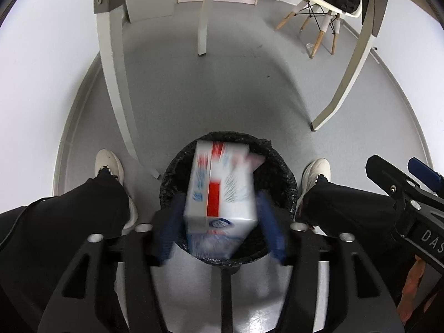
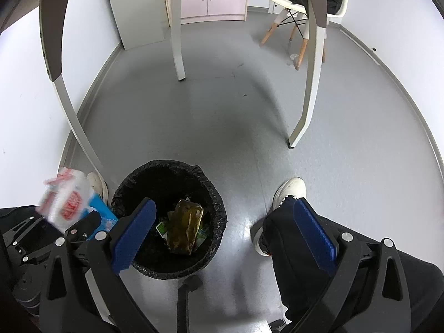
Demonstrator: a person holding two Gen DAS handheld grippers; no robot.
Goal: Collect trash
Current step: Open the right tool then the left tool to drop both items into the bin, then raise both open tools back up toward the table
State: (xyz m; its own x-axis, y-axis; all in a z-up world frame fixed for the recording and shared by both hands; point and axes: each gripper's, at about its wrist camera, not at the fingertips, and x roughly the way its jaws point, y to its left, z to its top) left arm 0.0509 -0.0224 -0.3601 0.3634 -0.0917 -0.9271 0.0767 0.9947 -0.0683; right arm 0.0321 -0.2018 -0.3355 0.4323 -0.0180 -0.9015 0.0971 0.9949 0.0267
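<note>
The trash bin [image 2: 169, 216], lined with a black bag, stands on the grey floor between the person's two white shoes. Left gripper [image 1: 219, 227]: above the bin mouth, fingers apart; a blurred white-and-red carton [image 1: 219, 186] lies between them, and contact with the pads cannot be told. Right gripper [image 2: 224, 236]: beside the bin, fingers wide apart, nothing between them. A crumpled olive wrapper [image 2: 184, 226] lies inside the bin.

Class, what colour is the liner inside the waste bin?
Black liner, clearest in the right wrist view.
</note>
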